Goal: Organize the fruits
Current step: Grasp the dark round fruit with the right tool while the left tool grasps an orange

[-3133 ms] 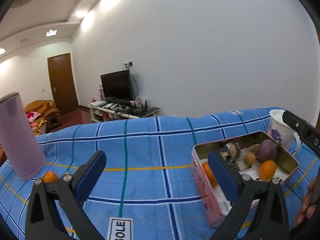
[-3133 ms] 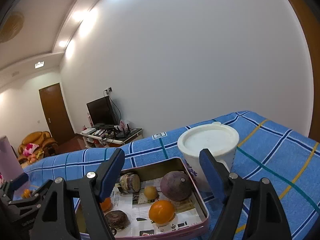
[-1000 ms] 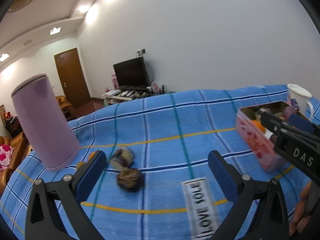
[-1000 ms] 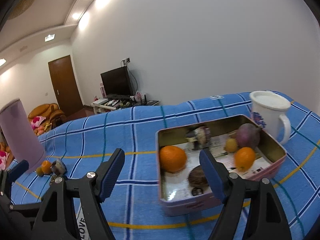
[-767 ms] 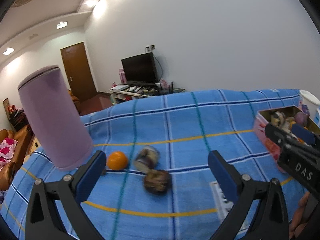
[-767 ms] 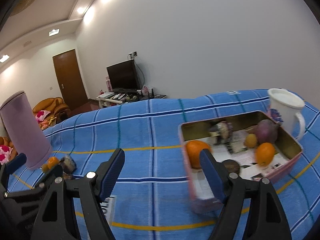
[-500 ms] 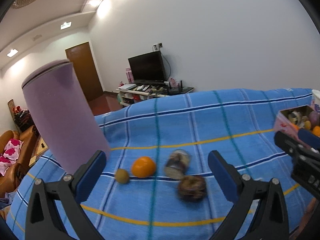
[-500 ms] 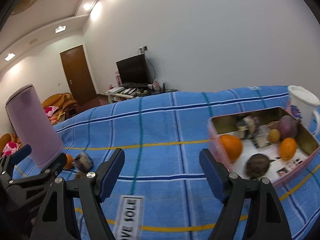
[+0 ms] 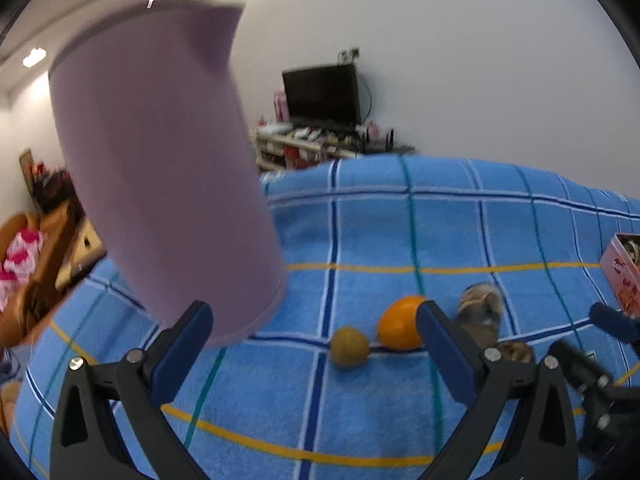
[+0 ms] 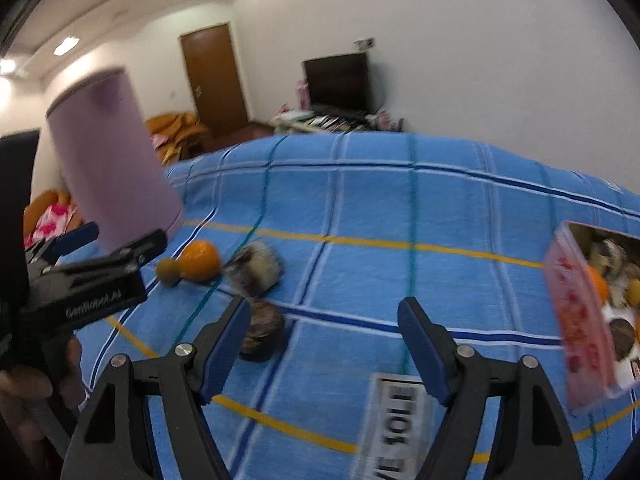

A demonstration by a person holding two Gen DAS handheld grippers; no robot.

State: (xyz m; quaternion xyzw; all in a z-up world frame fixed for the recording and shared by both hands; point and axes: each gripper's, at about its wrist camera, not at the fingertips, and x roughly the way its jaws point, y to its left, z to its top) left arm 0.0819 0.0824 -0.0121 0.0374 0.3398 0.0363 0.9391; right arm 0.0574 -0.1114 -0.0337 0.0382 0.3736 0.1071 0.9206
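On the blue checked cloth (image 9: 400,232) lie a small yellow-green fruit (image 9: 349,347), an orange (image 9: 400,328), a cut brown-and-white fruit (image 9: 480,306) and a dark wrinkled fruit (image 9: 514,351). My left gripper (image 9: 312,344) is open and empty, just in front of the small fruit and the orange. My right gripper (image 10: 324,344) is open and empty; the dark wrinkled fruit (image 10: 262,330) sits by its left finger. The orange (image 10: 200,261) and cut fruit (image 10: 254,268) lie beyond. The pink tin (image 10: 576,320) with several fruits is at the right.
A tall lilac tumbler (image 9: 160,168) stands close at the left, also in the right wrist view (image 10: 110,152). A white label (image 10: 394,424) lies on the cloth near my right gripper. The left gripper's body (image 10: 80,292) shows at the right view's left edge.
Both grippers have swung left, away from the pink tin and toward the loose fruits by the tumbler. The tumbler and fruits now loom much closer. Both stay open.
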